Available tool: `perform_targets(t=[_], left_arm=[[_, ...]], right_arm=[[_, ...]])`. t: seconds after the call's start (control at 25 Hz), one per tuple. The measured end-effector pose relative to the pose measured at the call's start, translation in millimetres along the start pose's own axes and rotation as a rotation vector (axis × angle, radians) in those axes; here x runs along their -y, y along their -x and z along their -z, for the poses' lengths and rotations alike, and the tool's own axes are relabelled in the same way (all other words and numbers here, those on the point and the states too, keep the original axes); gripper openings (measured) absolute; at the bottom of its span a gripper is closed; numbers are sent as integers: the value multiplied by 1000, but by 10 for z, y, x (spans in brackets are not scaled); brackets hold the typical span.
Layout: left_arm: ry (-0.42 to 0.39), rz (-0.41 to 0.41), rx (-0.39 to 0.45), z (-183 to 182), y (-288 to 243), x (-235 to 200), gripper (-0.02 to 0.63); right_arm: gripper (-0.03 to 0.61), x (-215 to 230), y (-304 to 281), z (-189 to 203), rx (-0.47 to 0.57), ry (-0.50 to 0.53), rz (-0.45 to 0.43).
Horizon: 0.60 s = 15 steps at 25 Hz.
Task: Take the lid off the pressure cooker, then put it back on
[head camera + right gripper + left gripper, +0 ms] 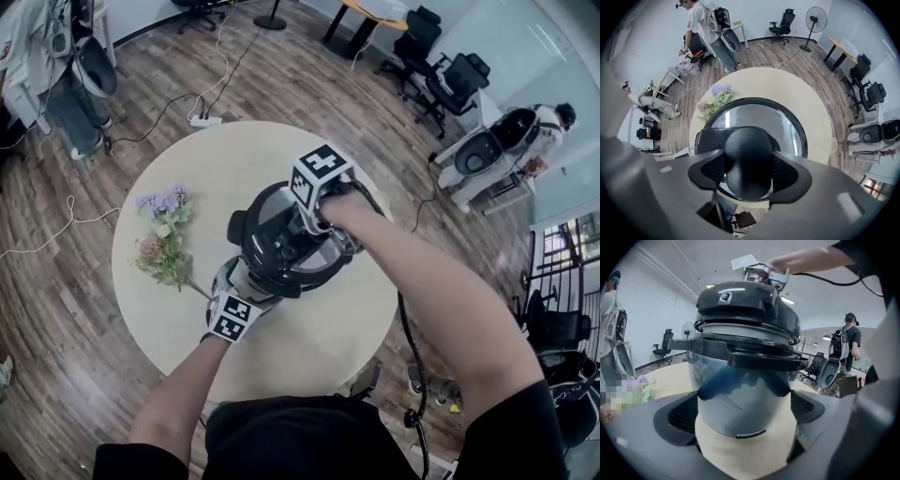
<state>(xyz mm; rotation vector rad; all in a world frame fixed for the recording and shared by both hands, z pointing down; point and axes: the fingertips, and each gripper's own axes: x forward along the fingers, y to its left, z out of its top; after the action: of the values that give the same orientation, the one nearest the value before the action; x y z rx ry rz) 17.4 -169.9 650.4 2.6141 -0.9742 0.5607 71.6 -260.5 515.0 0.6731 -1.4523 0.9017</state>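
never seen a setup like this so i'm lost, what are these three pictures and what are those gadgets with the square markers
A person holds a two-jawed tool in each hand, and each tool carries a camera. One picture looks down from the person's head; the other two look along each tool's jaws. On the round table stand a pressure cooker and some flowers. The left hand-held gripper clamps the cooker's body. The right hand-held gripper points down, closed on the lid knob, with the lid on the pot.
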Motion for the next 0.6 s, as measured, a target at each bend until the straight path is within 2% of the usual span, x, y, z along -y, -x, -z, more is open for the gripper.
perform_targets(t=[0.36,0.6], left_arm=[[3,1,-1,-1,-4,-11,591],[2,0,1,-4,16,2,591]], right_arm=[[285,-12,-3,58,-24,61,-2],[285,-115,-39,113,-66,166,69]])
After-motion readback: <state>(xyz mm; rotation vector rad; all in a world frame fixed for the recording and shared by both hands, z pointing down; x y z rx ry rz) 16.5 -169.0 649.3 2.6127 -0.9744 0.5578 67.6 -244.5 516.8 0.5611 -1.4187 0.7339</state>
